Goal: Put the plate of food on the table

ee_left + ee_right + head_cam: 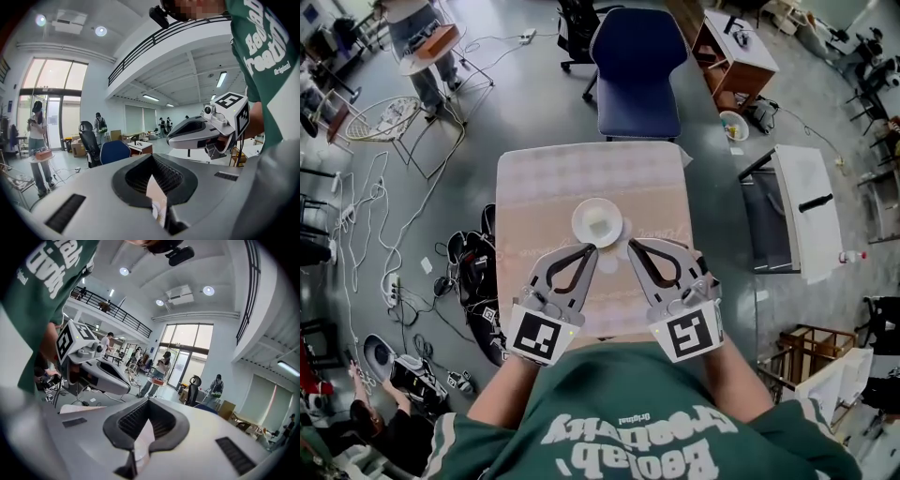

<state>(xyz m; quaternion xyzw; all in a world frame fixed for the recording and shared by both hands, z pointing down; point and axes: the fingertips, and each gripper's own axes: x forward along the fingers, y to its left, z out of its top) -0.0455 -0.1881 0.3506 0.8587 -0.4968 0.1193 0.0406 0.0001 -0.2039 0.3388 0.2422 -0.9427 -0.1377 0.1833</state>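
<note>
- Lying flat in the middle of the frame, the plate (597, 222) is already sitting on the surface (534, 187), well inside its edges. A pale portion of food is showing on it, too small to identify.
- The left hand-held gripper (590, 248) is hovering clenched on nothing, its tips meeting just beside the plate's lower rim. The right hand-held gripper (633, 246) is likewise clenched and empty at the plate's lower right. Whether either tip is touching the rim cannot be told.
- Risk, as a judgement: with closed tips so near the rim, a forward drift would probably be pushing the plate up the frame. A low pass could be dragging and rucking the cloth, tipping the food off.
- A pale pink patterned cloth is covering the small square surface.
- In the room, a blue chair (636, 70) is standing at top centre and cables (356, 225) are trailing over the grey floor at left. A person (422, 47) is standing at upper left, and a wooden cabinet (736, 56) is sitting at upper right.
</note>
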